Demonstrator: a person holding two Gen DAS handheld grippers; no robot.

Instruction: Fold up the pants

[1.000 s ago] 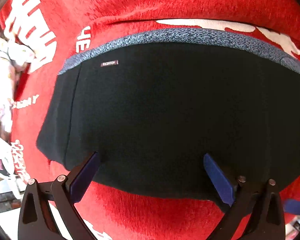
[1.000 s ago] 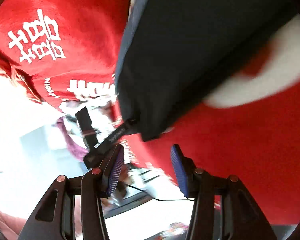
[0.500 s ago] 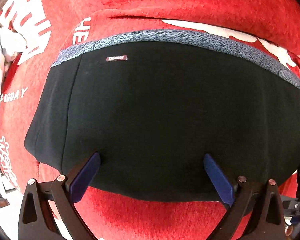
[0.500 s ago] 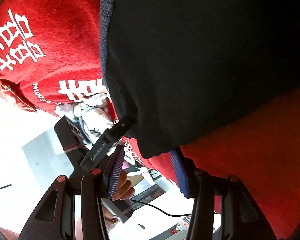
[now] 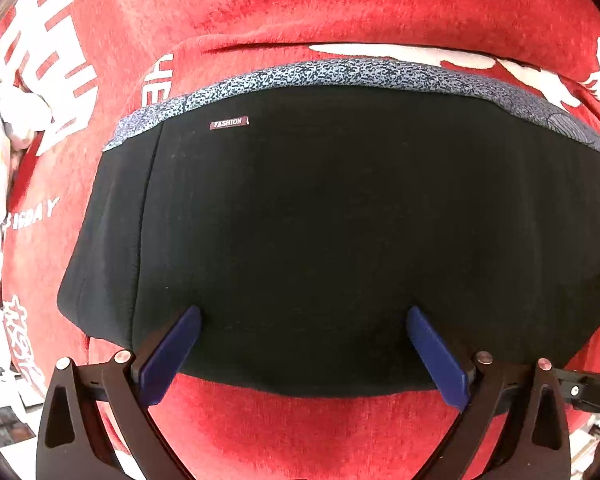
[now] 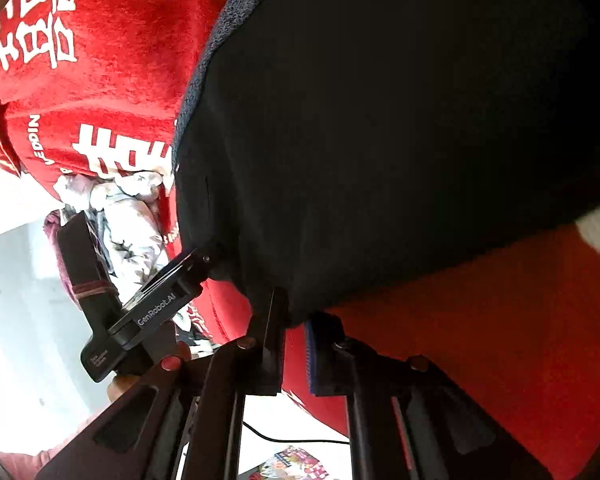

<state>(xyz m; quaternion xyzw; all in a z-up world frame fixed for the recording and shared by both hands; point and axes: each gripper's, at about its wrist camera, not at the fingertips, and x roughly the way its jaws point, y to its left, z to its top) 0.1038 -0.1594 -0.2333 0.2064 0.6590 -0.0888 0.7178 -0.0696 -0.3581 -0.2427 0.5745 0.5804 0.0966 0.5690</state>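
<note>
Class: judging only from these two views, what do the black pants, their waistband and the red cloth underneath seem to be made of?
Black pants: smooth matte fabric, probably knit; no sheen.
Waistband: blue-grey speckled fabric, perhaps elastic.
Red cloth: fuzzy, plush-like pile with white printed characters.

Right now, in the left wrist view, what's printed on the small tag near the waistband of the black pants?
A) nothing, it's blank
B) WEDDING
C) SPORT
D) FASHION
D: the small tag sits just below the speckled grey waistband on the black pants and reads FASHION in light letters.
</note>
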